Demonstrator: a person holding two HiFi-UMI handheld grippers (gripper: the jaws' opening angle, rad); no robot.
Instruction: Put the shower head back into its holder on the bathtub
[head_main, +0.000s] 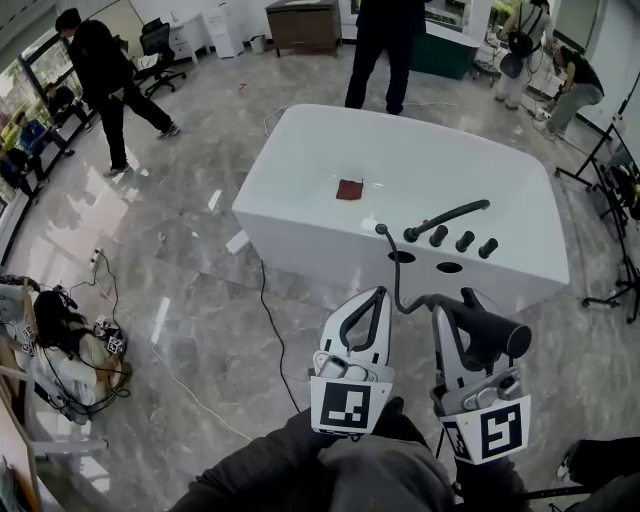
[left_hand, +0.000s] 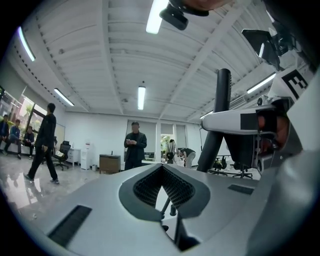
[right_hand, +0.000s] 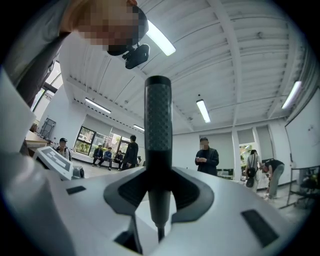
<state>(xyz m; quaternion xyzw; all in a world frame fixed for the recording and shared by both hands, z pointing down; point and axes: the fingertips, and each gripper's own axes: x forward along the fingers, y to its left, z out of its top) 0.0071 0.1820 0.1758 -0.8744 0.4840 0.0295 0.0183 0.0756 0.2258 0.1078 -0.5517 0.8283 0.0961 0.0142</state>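
Observation:
The white bathtub (head_main: 300, 235) stands ahead in the head view, with a black faucet (head_main: 446, 218), a row of knobs (head_main: 463, 241) and two dark openings (head_main: 449, 267) on its near rim. My right gripper (head_main: 458, 303) (right_hand: 159, 200) is shut on the black shower head (head_main: 492, 336) (right_hand: 158, 135), held in the air short of the tub. Its hose (head_main: 396, 285) curves up to the rim. My left gripper (head_main: 375, 295) (left_hand: 165, 200) hangs beside it, shut with nothing between its fingers. The shower head (left_hand: 221, 110) also shows in the left gripper view.
A dark red cloth (head_main: 349, 189) lies in the tub. A black cable (head_main: 268, 320) trails over the marble floor on the left, near a crouched person (head_main: 60, 345) with gear. Stands (head_main: 610, 200) are at the right. People (head_main: 385, 50) stand behind the tub.

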